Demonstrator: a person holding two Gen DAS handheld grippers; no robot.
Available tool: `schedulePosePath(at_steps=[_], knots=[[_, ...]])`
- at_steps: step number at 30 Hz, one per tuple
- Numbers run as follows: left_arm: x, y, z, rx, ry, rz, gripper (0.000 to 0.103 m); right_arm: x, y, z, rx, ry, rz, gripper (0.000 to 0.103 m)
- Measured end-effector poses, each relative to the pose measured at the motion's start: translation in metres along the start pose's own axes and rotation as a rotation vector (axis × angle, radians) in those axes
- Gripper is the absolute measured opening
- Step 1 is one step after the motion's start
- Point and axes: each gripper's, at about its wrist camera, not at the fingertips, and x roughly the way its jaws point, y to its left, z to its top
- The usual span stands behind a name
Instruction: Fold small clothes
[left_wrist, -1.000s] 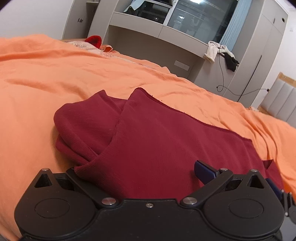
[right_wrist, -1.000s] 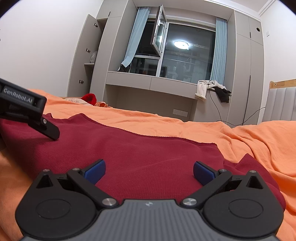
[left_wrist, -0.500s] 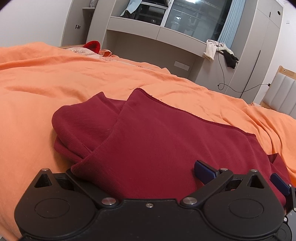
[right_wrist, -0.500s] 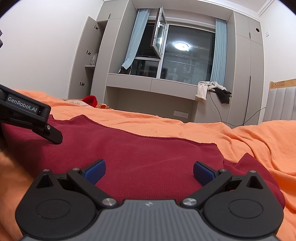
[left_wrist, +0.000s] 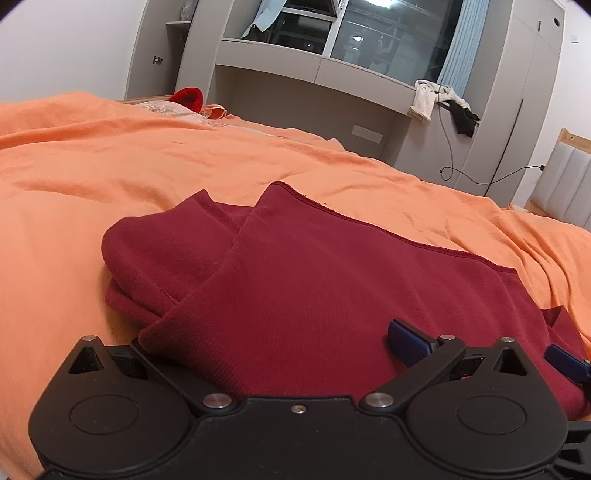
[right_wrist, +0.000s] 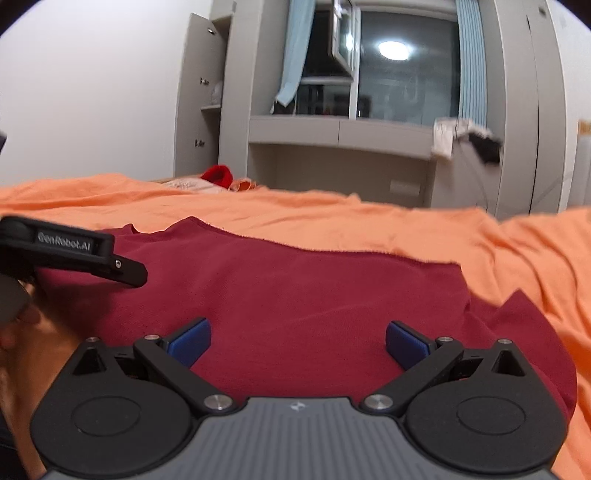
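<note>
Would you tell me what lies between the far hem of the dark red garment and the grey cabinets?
Only rumpled orange bedspread lies between the dark red garment and the grey cabinets; both wrist views show it.

The right gripper (right_wrist: 298, 341) hangs low over the dark red garment (right_wrist: 295, 295), jaws spread wide. At nine o'clock, the left gripper (right_wrist: 74, 254) reaches in over the orange bedspread (right_wrist: 369, 221).

Black gripper (right_wrist: 297, 341), blue pads (right_wrist: 190, 339), silver screws
</note>
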Motion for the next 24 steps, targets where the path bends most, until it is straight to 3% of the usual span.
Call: schedulePosePath(at_steps=[6,8,11,13,16,24], knots=[[0.003,-0.002,0.009,-0.078,-0.006,0.045,0.102,-0.017,-0.025,0.014,0.052,-0.001,-0.012,0.103],[0.003,-0.005,0.011,-0.104,-0.021,0.078,0.096,-0.024,-0.035,0.018,0.068,-0.017,-0.026,0.103],[0.002,-0.010,0.014,-0.119,-0.050,0.127,0.073,-0.032,-0.051,0.021,0.090,-0.015,-0.029,0.103],[-0.001,-0.014,0.016,-0.116,-0.083,0.146,0.048,-0.037,-0.063,0.021,0.103,-0.007,-0.035,0.103],[-0.004,-0.022,0.021,-0.074,-0.134,0.169,0.021,-0.045,-0.079,0.018,0.134,-0.001,-0.051,0.103],[-0.022,-0.081,0.042,0.108,-0.232,0.064,0.015,-0.065,-0.116,0.015,0.198,-0.023,-0.109,0.103]])
